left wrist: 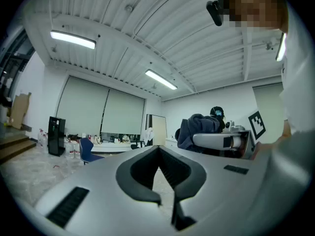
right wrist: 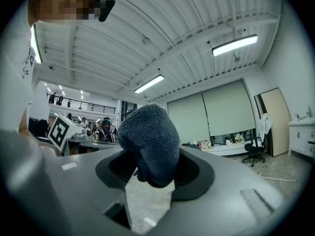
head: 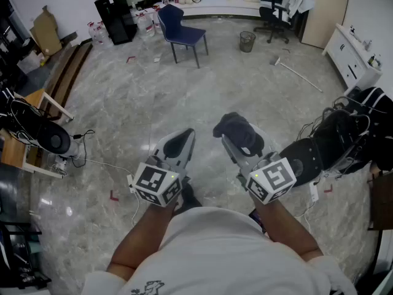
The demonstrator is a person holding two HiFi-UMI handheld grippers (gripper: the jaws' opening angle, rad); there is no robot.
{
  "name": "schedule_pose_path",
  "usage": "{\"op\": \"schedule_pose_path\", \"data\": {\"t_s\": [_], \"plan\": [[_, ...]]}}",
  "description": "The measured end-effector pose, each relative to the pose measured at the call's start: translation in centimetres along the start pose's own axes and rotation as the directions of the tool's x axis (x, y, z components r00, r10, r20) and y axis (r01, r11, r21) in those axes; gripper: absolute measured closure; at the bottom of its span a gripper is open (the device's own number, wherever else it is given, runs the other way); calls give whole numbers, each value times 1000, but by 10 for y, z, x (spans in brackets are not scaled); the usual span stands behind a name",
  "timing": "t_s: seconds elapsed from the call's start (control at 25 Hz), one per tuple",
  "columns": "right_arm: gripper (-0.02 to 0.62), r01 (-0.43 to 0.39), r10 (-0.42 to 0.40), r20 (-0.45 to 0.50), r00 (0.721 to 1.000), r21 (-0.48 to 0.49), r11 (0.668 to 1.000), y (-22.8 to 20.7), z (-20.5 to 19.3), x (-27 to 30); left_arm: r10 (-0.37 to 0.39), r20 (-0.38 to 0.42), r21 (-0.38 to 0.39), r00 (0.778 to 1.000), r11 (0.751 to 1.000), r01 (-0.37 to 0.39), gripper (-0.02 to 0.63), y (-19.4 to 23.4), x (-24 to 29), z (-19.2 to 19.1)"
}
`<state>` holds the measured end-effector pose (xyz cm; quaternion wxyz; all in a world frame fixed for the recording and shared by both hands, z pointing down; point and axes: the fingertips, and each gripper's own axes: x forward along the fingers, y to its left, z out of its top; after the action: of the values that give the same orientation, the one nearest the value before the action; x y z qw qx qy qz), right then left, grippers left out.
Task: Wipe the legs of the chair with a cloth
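Note:
A dark blue chair on thin metal legs stands far across the marble floor; it shows small at the left in the left gripper view as the chair. My right gripper is shut on a dark grey cloth, which bulges up between the jaws as the cloth in the right gripper view. My left gripper is held beside it with its jaws closed together and nothing in them. Both grippers hover at waist height, well short of the chair.
A wire waste bin and a broom lie beyond the chair. A black fan with cables sits at the left. Black bags pile at the right. A black office chair stands by the back counter.

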<state>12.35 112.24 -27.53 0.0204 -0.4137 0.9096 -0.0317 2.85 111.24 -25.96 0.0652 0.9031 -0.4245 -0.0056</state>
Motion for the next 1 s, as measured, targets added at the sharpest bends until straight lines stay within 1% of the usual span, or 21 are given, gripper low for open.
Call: {"op": "schedule_pose_path", "data": {"t_s": [0.16, 0.32, 0.52, 0.8, 0.92, 1.0], "plan": [[402, -1, 1, -1, 1000, 11, 1000, -6, 2, -2, 2, 8, 3, 1000, 1000, -2, 600, -4, 4, 7], [402, 0, 0, -3, 1000, 19, 1000, -11, 0, -7, 9, 6, 10, 1000, 1000, -9, 600, -9, 6, 5], [400, -2, 2, -16, 1000, 40, 999, -11, -9, 6, 18, -5, 0, 1000, 1000, -18, 600, 5, 5, -1], [400, -4, 7, -48, 999, 47, 999, -19, -24, 51, 16, -13, -31, 1000, 999, -16, 600, 48, 21, -9], [400, 6, -3, -56, 998, 50, 999, -26, -41, 85, 11, -7, -34, 1000, 999, -11, 600, 85, 30, -19], [400, 12, -9, -58, 998, 46, 999, -30, -42, 113, 5, -6, -38, 1000, 999, -5, 600, 112, 35, -16]]}}
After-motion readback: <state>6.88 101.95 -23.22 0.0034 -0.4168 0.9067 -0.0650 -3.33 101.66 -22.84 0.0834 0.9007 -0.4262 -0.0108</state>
